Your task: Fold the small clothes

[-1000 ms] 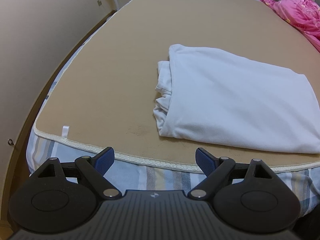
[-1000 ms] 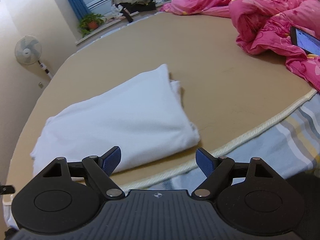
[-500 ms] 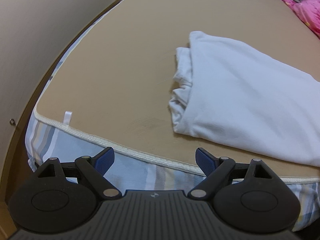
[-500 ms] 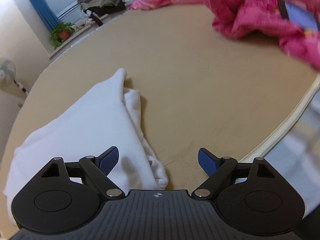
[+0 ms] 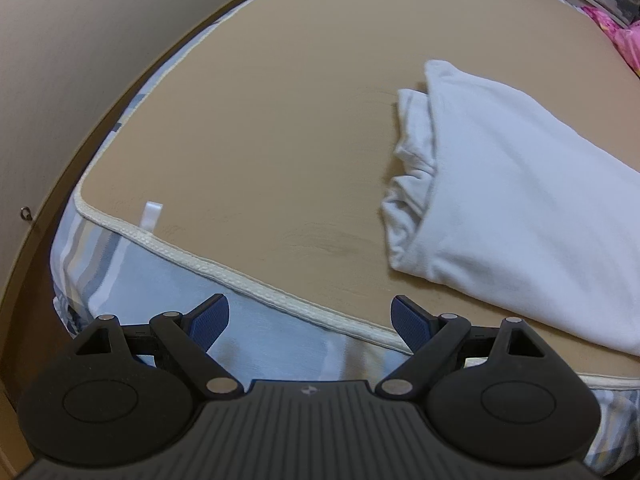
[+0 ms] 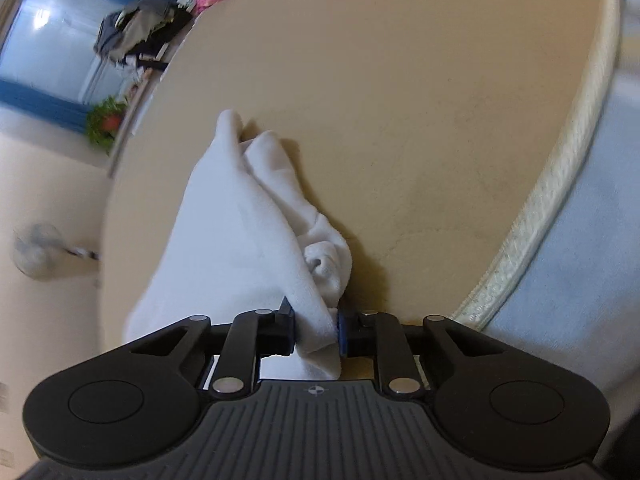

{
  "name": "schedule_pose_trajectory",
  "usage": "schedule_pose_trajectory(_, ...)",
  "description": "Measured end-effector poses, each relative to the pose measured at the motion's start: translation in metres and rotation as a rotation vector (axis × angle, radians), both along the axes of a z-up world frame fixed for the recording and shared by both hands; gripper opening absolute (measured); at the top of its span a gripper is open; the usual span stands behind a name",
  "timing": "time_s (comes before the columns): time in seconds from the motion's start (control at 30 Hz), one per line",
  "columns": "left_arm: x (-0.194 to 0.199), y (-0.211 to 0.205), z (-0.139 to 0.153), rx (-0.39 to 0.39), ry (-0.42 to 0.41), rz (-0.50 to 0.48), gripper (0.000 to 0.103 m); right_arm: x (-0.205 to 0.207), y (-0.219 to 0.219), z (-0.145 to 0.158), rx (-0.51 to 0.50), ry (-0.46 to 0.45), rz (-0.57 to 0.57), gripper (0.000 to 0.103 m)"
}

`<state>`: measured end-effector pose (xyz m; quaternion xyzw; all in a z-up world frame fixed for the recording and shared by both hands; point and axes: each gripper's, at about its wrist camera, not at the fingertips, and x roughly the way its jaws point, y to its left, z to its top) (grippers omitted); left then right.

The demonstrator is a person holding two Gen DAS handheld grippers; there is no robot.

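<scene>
Garment [image 6: 224, 240] part-folded, more folds left | my right gripper [image 6: 316, 330] closing, pinching its lower-centre corner | my left gripper [image 5: 308, 318] spread, empty

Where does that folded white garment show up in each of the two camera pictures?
Left wrist view: the white garment lies at the right, on the tan mat.
Right wrist view: it runs from centre down to bottom centre, pinched in the closing right hand-held gripper.
Shared landmark: the mat's cream corded edge.
</scene>
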<state>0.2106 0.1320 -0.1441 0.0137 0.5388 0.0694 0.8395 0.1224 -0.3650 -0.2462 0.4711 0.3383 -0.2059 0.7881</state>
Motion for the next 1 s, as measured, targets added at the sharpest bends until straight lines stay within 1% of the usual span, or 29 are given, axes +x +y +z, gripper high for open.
schedule_pose_trajectory(0.03,0.001,0.003,-0.001,0.013,0.001,0.004,0.092,0.009,0.011,0.015,-0.092,0.020,0.035,0.018)
schedule_pose_trajectory(0.07,0.002,0.007,-0.003,0.026,0.007,0.008,0.091,0.022,0.028,0.037,-0.223,0.020,0.091,0.017)
schedule_pose_trajectory(0.13,0.005,0.018,-0.006,0.019,0.014,0.019,0.091,0.047,0.066,0.075,-0.448,0.003,0.207,0.017)
schedule_pose_trajectory(0.2,0.006,0.031,-0.007,-0.010,0.020,0.040,0.091,0.076,0.121,0.112,-0.672,-0.051,0.354,0.017)
schedule_pose_trajectory(0.23,0.007,0.037,-0.007,-0.021,0.020,0.052,0.091,0.088,0.149,0.124,-0.750,-0.081,0.429,0.017)
schedule_pose_trajectory(0.3,0.006,0.051,-0.006,-0.035,0.014,0.077,0.091,0.108,0.220,0.139,-0.900,-0.153,0.602,0.017)
schedule_pose_trajectory(0.33,0.005,0.059,-0.006,-0.035,0.009,0.089,0.091,0.113,0.252,0.139,-0.950,-0.183,0.689,0.017)
schedule_pose_trajectory(0.37,0.004,0.066,-0.005,-0.031,0.004,0.100,0.091,0.118,0.291,0.134,-1.001,-0.210,0.798,0.017)
schedule_pose_trajectory(0.4,0.003,0.073,-0.005,-0.025,0.001,0.111,0.091,0.120,0.320,0.124,-1.028,-0.216,0.887,0.017)
schedule_pose_trajectory(0.43,0.003,0.079,-0.005,-0.022,0.001,0.121,0.091,0.122,0.351,0.109,-1.037,-0.202,0.994,0.017)
schedule_pose_trajectory(0.47,0.002,0.087,-0.006,-0.021,0.003,0.130,0.091,0.122,0.374,0.091,-1.028,-0.175,1.069,0.017)
schedule_pose_trajectory(0.53,0.001,0.101,-0.008,-0.031,0.012,0.153,0.091,0.120,0.404,0.057,-0.999,-0.110,1.182,0.018)
schedule_pose_trajectory(0.57,0.000,0.106,-0.010,-0.038,0.018,0.160,0.091,0.116,0.417,0.039,-0.995,-0.070,1.225,0.018)
schedule_pose_trajectory(0.6,-0.001,0.111,-0.011,-0.044,0.023,0.167,0.091,0.112,0.423,0.030,-1.024,-0.055,1.222,0.018)
schedule_pose_trajectory(0.63,-0.001,0.114,-0.012,-0.047,0.026,0.171,0.091,0.108,0.426,0.024,-1.054,-0.061,1.224,0.018)
schedule_pose_trajectory(0.7,0.000,0.117,-0.014,-0.050,0.034,0.173,0.091,0.107,0.423,0.026,-1.039,-0.093,1.231,0.021)
schedule_pose_trajectory(0.73,0.002,0.117,-0.015,-0.054,0.036,0.171,0.091,0.106,0.419,0.030,-1.006,-0.110,1.243,0.029)
schedule_pose_trajectory(0.77,0.002,0.116,-0.016,-0.057,0.036,0.168,0.091,0.105,0.415,0.036,-0.950,-0.129,1.262,0.039)
schedule_pose_trajectory(0.83,0.004,0.112,-0.016,-0.064,0.032,0.161,0.091,0.103,0.406,0.043,-0.802,-0.178,1.347,0.047)
schedule_pose_trajectory(0.87,0.005,0.109,-0.015,-0.070,0.026,0.156,0.091,0.095,0.402,0.044,-0.729,-0.207,1.410,0.047)
schedule_pose_trajectory(0.9,0.006,0.105,-0.014,-0.075,0.021,0.149,0.091,0.089,0.400,0.046,-0.687,-0.223,1.449,0.047)
schedule_pose_trajectory(0.93,0.007,0.101,-0.012,-0.081,0.015,0.135,0.091,0.084,0.398,0.047,-0.652,-0.228,1.472,0.044)
schedule_pose_trajectory(0.97,0.008,0.096,-0.009,-0.090,0.006,0.115,0.091,0.078,0.393,0.050,-0.639,-0.231,1.459,0.044)
schedule_pose_trajectory(1.0,0.008,0.090,-0.005,-0.098,-0.008,0.090,0.091,0.073,0.388,0.054,-0.653,-0.234,1.415,0.044)
